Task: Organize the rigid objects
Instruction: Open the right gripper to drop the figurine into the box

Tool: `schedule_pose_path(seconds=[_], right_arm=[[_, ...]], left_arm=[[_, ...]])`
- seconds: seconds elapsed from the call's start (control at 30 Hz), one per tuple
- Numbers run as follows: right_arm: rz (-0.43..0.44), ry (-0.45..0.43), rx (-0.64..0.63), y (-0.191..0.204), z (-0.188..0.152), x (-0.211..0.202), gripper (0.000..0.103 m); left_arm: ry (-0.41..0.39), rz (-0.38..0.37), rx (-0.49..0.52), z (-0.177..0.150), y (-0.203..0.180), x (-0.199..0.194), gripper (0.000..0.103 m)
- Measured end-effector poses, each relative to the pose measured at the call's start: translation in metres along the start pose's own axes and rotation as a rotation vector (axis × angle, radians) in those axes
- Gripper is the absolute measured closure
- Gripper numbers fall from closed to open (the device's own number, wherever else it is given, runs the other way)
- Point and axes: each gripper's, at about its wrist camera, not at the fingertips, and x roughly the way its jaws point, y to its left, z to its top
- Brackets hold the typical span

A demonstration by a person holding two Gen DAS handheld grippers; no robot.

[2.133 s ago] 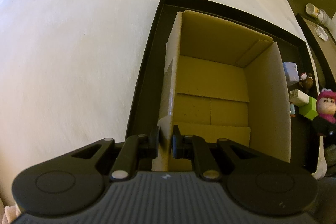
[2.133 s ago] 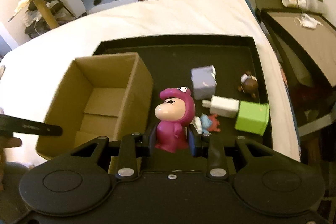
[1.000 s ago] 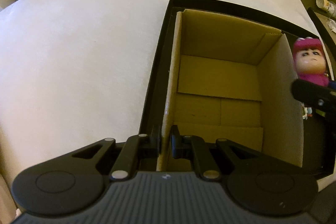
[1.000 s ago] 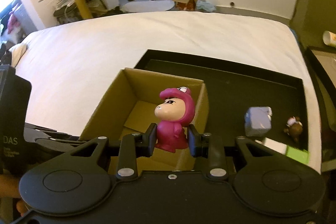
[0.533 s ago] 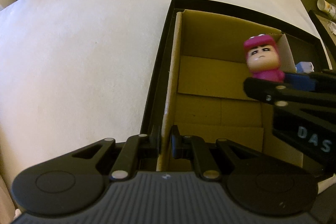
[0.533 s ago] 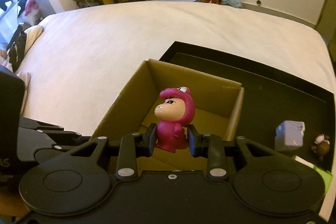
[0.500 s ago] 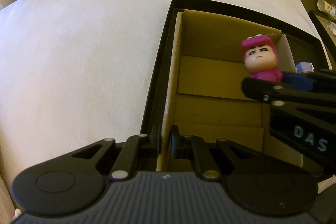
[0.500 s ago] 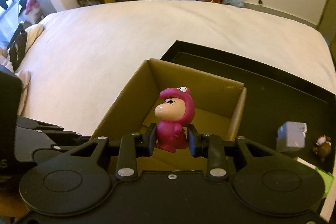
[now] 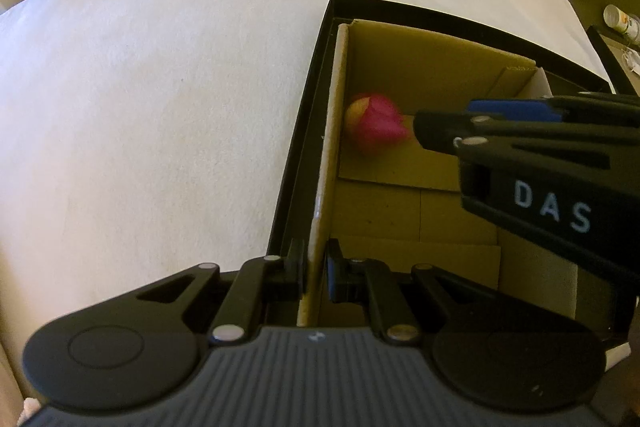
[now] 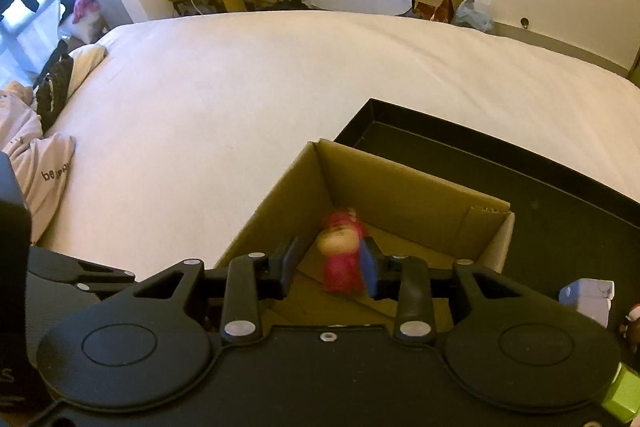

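We kept our left hand-held gripper (image 9: 314,273) clamped on the near end of the cardboard box's (image 9: 420,67) left wall, one pad outside and one inside. Our right hand-held gripper (image 10: 328,269) hung over the box's open top, its jaws having just been opening and parted clear of the pink figurine (image 10: 342,255), which showed blurred below them inside the box, near its far left corner. The box stood in the left part of a black tray (image 10: 500,179) lying on the white bed (image 10: 260,87). A grey-blue cube (image 10: 586,299) sat in the tray to the right of the box.
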Motion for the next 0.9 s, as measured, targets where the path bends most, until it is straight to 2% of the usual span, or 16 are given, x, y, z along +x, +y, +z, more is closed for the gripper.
schedule_pose_path(seconds=[0.1,0.3,0.47,0.9], right_arm=[[-0.009,0.001,0.009,-0.003,-0.001,-0.003,0.068],[-0.029,0.004,0.039,-0.011,-0.010,-0.013,0.061],[-0.061,-0.015,0.062,-0.020,-0.020,-0.026,0.054],[-0.128,-0.058,0.154,-0.055,-0.050,-0.058,0.054]], left_arm=[[-0.001,0.003,0.010,0.000,-0.002,0.000,0.094],[-0.010,-0.007,0.013,-0.001,-0.003,-0.002,0.094],[-0.005,-0.019,0.056,-0.003,-0.010,-0.004,0.095],[-0.022,-0.007,0.145,-0.007,-0.024,-0.007,0.095]])
